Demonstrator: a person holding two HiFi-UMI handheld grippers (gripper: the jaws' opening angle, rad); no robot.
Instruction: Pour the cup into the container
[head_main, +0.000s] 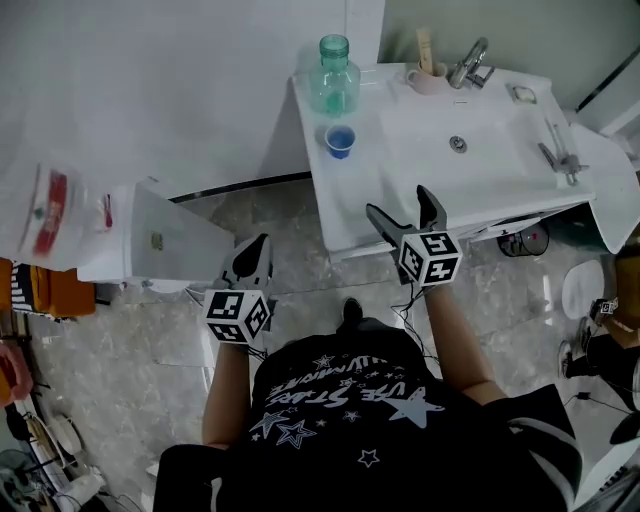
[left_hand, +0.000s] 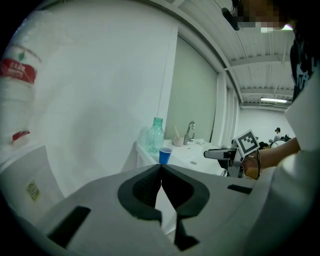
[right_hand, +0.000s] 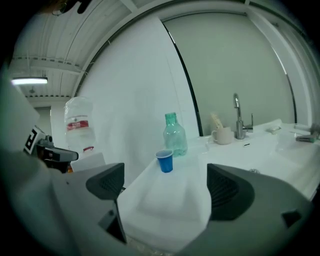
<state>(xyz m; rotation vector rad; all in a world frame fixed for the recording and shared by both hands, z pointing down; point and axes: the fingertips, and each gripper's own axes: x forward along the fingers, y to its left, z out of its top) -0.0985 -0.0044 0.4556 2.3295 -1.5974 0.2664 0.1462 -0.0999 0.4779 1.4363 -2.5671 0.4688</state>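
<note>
A small blue cup stands upright on the left part of a white washstand, just in front of a green-tinted clear bottle. My right gripper hangs over the washstand's front edge, well short of the cup, its jaws spread wide with nothing between them. In the right gripper view the cup and bottle sit straight ahead between the open jaws. My left gripper is lower left, off the washstand, shut and empty. The left gripper view shows the cup and bottle far off.
A sink basin with a faucet fills the washstand's right part. A mug with a stick in it stands beside the faucet. A white box and a large water jug are at the left, over tiled floor.
</note>
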